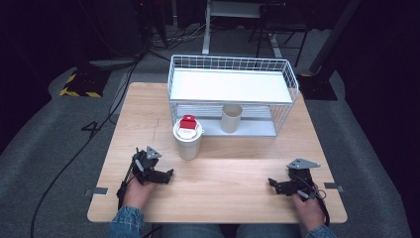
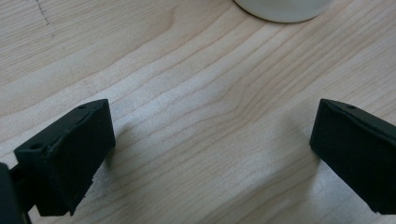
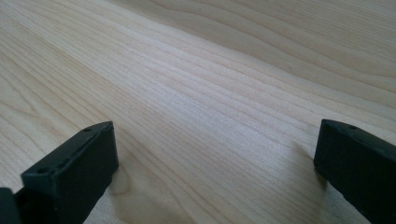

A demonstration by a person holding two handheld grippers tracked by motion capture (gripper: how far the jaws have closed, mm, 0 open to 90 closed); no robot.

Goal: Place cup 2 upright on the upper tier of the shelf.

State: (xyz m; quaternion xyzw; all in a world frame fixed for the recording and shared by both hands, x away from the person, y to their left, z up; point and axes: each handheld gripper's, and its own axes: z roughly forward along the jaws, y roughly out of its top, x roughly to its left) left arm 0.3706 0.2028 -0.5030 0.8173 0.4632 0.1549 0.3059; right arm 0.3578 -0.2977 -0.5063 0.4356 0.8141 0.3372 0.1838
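A white cup [image 1: 188, 144] with a lid and a small red object [image 1: 187, 122] on top stands at the table's middle; its base [image 2: 282, 9] shows at the top of the left gripper view. A second, tan cup [image 1: 231, 118] stands inside the lower level of a white wire rack [image 1: 233, 85]. My left gripper [image 1: 161, 166] rests low on the table, just left of and nearer than the white cup, open with bare wood between its fingers [image 2: 70, 154]. My right gripper [image 1: 280, 181] lies near the front right, also open over bare wood [image 3: 215, 163].
The wire rack takes up the back of the wooden table [image 1: 223, 193], with a flat white shelf on top. A broad stretch of bare wood lies between the two grippers. Dark floor, cables and a desk frame surround the table.
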